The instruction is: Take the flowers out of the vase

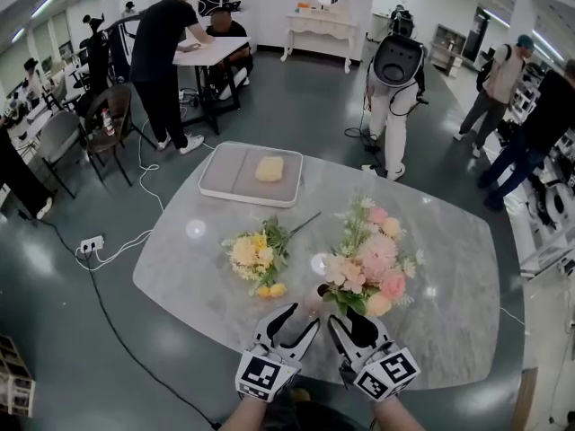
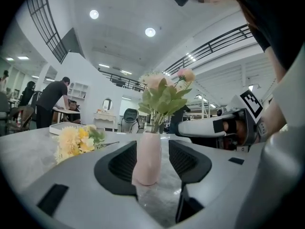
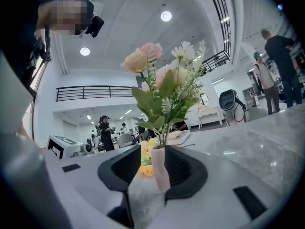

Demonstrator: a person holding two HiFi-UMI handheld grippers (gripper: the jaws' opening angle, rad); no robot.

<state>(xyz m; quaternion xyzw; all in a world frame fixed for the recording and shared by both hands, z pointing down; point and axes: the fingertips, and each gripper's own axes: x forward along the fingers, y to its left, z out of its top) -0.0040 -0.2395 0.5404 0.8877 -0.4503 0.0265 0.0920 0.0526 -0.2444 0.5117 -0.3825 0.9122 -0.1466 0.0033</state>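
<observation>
Grippers first: found the left gripper (image 1: pixel 304 317) with jaws spread well apart and clamped on nothing, just framing the small pale pink ceramic vase (image 2: pixel 147 159) with neither pad pressing it. Same deal for the right gripper (image 1: pixel 349 323): jaws apart, empty, vase lined up in the gap and closer to one pad. Couldn't swear to a touch on that side.

Spotted the vase upright on the grey-white marble-look table (image 1: pixel 449 268), near the front edge and just off both sets of tips, with the bunch of pink and cream flowers with green leaves (image 1: pixel 367 260) still stuck in it.

Barely made out the vase from the head view, mostly buried under blooms and gripper tips. Got its whole body only from the two gripper views. Lost both forearms past the bottom edge of the head view too.

Only caught the light grey rectangular tray (image 1: pixel 235 176) with the yellow block (image 1: pixel 269 169) properly from the head view. Saw the loose yellow and cream bouquet (image 1: pixel 256 257) lying whole there, side-on in the left gripper view, and as a yellow scrap behind the vase in the right gripper view.
</observation>
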